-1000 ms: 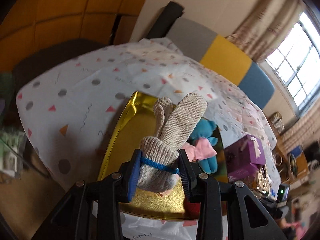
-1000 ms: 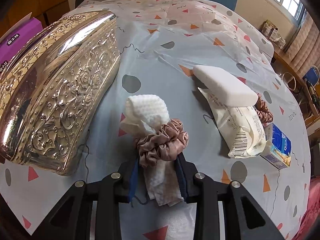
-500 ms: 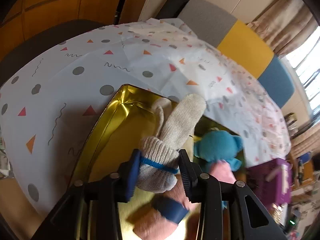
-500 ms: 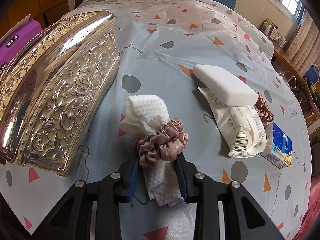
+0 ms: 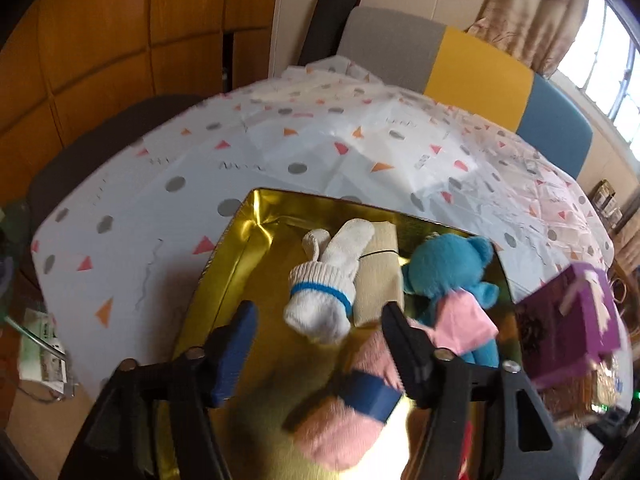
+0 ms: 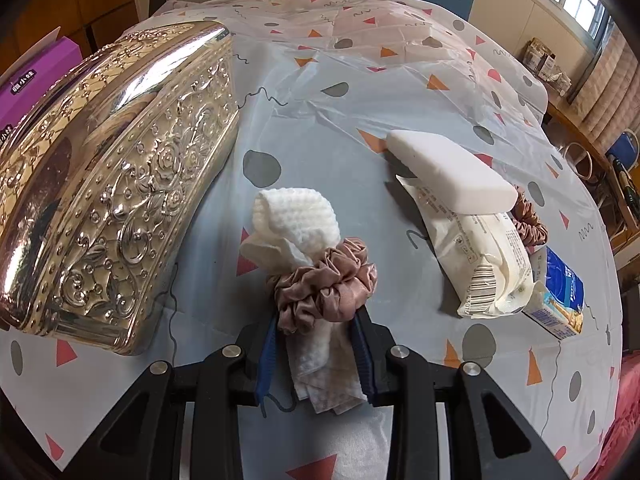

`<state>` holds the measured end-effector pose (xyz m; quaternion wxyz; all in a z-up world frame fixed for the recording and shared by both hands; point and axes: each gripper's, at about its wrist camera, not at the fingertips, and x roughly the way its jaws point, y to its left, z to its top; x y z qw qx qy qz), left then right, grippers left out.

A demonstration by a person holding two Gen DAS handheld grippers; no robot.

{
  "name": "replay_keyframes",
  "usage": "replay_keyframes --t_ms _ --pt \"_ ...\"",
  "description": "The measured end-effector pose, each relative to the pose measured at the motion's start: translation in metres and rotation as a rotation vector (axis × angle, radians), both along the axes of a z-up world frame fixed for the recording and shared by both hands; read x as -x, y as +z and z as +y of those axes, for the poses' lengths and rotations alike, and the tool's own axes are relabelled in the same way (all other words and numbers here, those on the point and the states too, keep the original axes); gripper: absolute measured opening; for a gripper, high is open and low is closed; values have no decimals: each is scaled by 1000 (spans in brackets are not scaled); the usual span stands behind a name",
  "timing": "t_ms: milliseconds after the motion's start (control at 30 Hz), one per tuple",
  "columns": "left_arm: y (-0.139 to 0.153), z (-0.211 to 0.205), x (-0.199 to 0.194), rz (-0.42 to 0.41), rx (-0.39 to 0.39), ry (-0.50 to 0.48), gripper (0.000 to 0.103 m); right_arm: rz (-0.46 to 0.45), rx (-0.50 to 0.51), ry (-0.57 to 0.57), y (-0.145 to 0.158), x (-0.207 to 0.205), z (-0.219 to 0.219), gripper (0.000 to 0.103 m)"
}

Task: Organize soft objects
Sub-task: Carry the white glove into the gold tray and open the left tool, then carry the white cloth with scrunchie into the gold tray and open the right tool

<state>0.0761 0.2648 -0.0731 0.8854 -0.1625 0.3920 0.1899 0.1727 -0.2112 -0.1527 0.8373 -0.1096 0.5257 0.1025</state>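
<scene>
Hiding gold tin (image 5: 240,240) floor, blurred pink sock (image 5: 352,412)

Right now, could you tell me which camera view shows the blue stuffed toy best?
The left wrist view: the blue stuffed toy lies in the gold box, beside the white sock. The right wrist view shows nothing of it.

gold tin (image 5: 240,248) left half bare, blue plush bear (image 5: 448,268) (with mittens) crowding its right
</scene>
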Motion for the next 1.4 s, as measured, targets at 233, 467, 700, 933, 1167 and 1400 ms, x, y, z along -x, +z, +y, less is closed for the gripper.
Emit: replay_keyframes --t_ms 233,467,700,933,1167,1400 --pt "22 -29 35 -68 -52 -42 69 2 -14 -12 0 -3 -2 33" --pt "33 -53 57 -98 -82 -98 72 5 -48 -41 0 -8 -7 33" --pt "35 -68 68 -96 -79 -141 73 -2 -75 -71 0 -14 -10 33" --pt "29 -76 75 -74 -75 -187 73 -1 -162 -145 -1 -25 -24 33" --pt "27 -78 79 -62 -61 -213 73 6 -170 -174 -2 -28 -24 33" --pt "24 -80 85 -46 -72 -242 74 13 -160 -234 0 -35 -20 32"
